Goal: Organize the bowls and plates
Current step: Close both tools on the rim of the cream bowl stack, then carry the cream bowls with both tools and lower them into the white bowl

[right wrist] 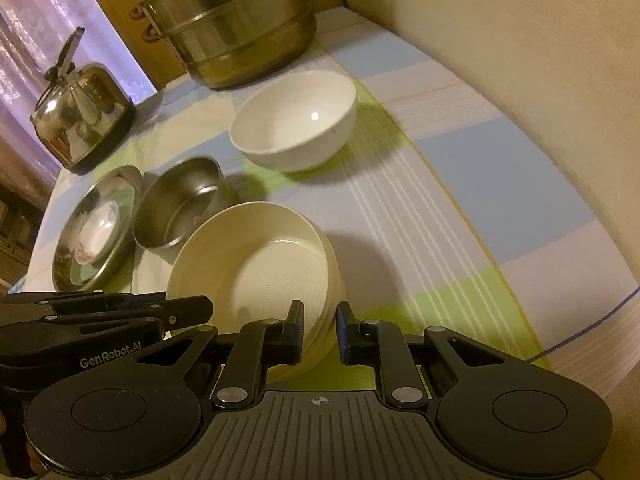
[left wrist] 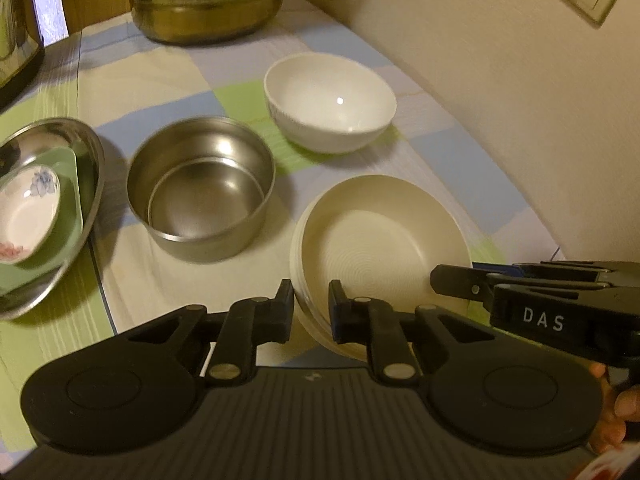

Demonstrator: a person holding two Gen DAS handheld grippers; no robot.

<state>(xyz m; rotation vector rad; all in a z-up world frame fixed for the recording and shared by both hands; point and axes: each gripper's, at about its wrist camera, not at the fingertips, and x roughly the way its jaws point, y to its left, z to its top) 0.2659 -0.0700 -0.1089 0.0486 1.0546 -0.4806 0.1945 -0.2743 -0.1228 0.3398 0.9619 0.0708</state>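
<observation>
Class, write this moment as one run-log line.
left gripper: shut on plate stack rim | right gripper: shut on the opposite rim | steel bowl, white bowl: untouched

Stacked plates (left wrist: 380,240) nearest on the surface (left wrist: 400,152), steel bowl (left wrist: 202,188) left, ceramic bowl (left wrist: 330,102) behind, pot (left wrist: 208,0) farthest back.

Glossy white ceramic bowl (left wrist: 330,102), brushed steel bowl (left wrist: 202,188), matt ridged cream plates (left wrist: 380,248), woven checked cloth (left wrist: 160,80).
</observation>
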